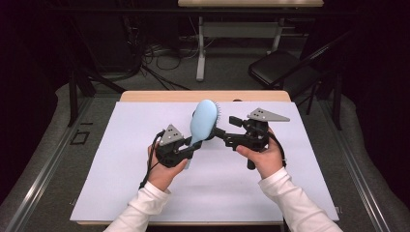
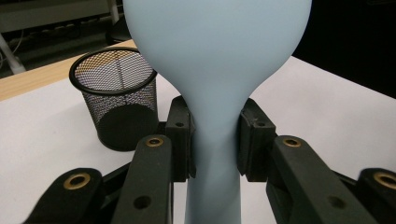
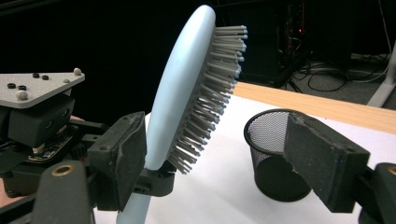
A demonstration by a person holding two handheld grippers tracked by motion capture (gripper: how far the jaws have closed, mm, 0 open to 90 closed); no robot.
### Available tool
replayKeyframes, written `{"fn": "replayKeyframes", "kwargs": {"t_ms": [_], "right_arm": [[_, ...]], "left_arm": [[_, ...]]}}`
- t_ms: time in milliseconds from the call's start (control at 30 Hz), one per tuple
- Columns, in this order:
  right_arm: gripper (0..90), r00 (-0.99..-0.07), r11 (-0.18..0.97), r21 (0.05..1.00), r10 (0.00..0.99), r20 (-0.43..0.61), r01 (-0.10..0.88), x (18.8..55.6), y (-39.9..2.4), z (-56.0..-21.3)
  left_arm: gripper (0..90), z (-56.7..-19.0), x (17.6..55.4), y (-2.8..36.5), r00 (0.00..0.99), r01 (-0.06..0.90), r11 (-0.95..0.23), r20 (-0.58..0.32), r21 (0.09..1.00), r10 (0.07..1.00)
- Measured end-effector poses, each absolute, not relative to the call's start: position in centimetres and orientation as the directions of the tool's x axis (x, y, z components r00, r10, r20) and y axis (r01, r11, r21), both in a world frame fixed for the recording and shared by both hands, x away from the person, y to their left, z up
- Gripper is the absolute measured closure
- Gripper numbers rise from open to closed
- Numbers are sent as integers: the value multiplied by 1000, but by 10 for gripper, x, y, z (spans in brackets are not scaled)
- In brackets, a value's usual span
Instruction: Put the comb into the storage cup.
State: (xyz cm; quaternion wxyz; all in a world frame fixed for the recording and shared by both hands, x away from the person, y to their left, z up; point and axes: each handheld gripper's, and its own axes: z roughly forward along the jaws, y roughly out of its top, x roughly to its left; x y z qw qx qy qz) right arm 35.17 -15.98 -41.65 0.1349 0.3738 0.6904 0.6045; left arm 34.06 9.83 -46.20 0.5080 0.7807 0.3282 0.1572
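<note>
A light blue hairbrush [image 1: 203, 118] stands upright over the white mat, its bristles [image 3: 210, 98] facing right in the right gripper view. My left gripper [image 2: 215, 140] is shut on the brush's narrow neck, one pad on each side; it sits at the brush's lower end in the high view [image 1: 191, 147]. My right gripper [image 3: 219, 163] is open around the lower part of the brush head, coming in from the right [image 1: 225, 131]. Its left pad [image 3: 126, 154] lies close to the smooth back, and the right pad [image 3: 322, 163] stands well off the bristles.
A black mesh pen cup [image 2: 116, 98] stands upright on the mat behind the brush, also seen past the bristles [image 3: 275, 154]. The white mat [image 1: 145, 193] covers a wooden table [image 1: 145, 95]. Beyond the table are a black chair [image 1: 280, 67] and floor cables.
</note>
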Motion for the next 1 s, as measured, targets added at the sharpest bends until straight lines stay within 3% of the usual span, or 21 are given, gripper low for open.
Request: {"fn": "replayKeyframes", "kwargs": {"t_ms": [233, 667, 900, 1000], "right_arm": [[171, -657, -4, 920, 699, 282, 391, 355, -160, -415], [136, -650, -58, 926, 696, 306, 374, 358, -155, -414], [12, -649, -59, 926, 696, 306, 374, 360, -149, -415], [0, -652, -52, 924, 693, 307, 380, 361, -147, -416]], "left_arm": [[702, -463, 340, 97, 737, 347, -266, -86, 899, 670], [702, -466, 338, 94, 736, 332, -277, -63, 902, 674], [702, -466, 336, 91, 739, 322, -278, -56, 905, 671], [702, -467, 336, 90, 739, 321, -279, -55, 905, 671]]}}
